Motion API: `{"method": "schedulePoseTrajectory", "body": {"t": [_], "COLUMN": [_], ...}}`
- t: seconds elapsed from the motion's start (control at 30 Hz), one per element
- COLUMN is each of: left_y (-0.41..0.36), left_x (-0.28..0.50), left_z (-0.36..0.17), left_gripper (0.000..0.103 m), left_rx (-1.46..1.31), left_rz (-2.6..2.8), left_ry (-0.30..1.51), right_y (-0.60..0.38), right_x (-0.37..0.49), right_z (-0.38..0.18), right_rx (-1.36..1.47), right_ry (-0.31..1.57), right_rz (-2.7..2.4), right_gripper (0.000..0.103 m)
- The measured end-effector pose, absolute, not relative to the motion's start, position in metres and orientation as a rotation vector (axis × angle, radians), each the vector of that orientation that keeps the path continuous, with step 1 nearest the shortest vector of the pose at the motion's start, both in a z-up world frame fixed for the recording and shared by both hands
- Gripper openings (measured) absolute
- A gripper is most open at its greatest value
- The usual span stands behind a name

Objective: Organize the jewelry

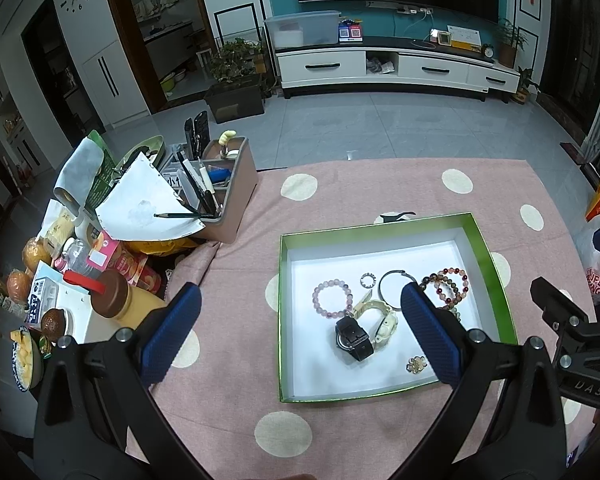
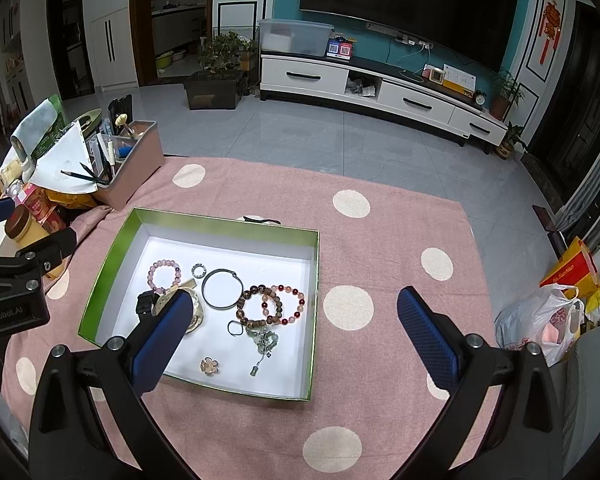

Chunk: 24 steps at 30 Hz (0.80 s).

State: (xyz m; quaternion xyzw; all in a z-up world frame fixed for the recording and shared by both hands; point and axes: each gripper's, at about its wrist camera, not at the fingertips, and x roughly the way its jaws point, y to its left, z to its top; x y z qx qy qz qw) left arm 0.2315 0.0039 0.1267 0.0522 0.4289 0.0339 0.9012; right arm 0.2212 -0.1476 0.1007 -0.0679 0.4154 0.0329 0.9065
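Note:
A green-walled box [image 1: 384, 224] [image 2: 224, 222] with a white floor lies on the pink dotted cloth. Inside it lie a pale pink bead bracelet [image 1: 332, 298] [image 2: 164, 274], a black watch [image 1: 354, 338], a cream watch [image 1: 382, 320], a thin metal bangle [image 2: 222, 289], red and brown bead bracelets [image 1: 448, 286] [image 2: 274, 305], a small ring [image 1: 367, 280] [image 2: 199, 271], a jade pendant chain [image 2: 263, 345] and a flower brooch [image 1: 416, 364] [image 2: 209, 365]. My left gripper [image 1: 300, 320] hovers open above the box's left half. My right gripper [image 2: 296, 324] hovers open over the box's right edge. Both are empty.
A pink desk organizer [image 1: 228, 188] [image 2: 130, 160] with pens stands at the cloth's far left corner. Food jars, packets and paper [image 1: 140, 208] crowd the left side. A plastic bag [image 2: 540, 324] and a red box [image 2: 572, 268] sit to the right. A dark hair clip [image 2: 262, 221] lies behind the box.

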Motion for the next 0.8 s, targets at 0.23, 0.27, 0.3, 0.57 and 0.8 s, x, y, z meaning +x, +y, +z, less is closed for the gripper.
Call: {"method": "schedulePoseTrajectory", "body": {"t": [0.23,0.27,0.3,0.57,0.8], "left_y": [0.0056,0.0061,0.0051,0.0062,0.0061], "left_x": [0.233,0.2332,0.2332,0.2342,0.2345], "left_z": [0.1252,0.1249,0.1251,0.1238,0.1234], "left_gripper": [0.101,0.101,0.101,0.101,0.101], "left_rx": [0.11,0.11,0.11,0.11,0.112], "left_rz": [0.079,0.081,0.081,0.086,0.088], "left_ry": [0.89,0.89,0.892,0.894,0.895], "right_y": [-0.1437,-0.1438,-0.1441,-0.1431,-0.1428], "right_x": [0.2209,0.2211,0.2213,0.2209,0.2211], "right_z": [0.1001,0.1001,0.1,0.1004,0.1006], "right_rx": [-0.142,-0.142,-0.142,-0.141,-0.138], "right_ry": [0.856,0.856,0.856,0.856,0.856], "right_rz": [0.068,0.068,0.068,0.067,0.069], "right_gripper": [0.102,0.102,0.102,0.102,0.102]}}
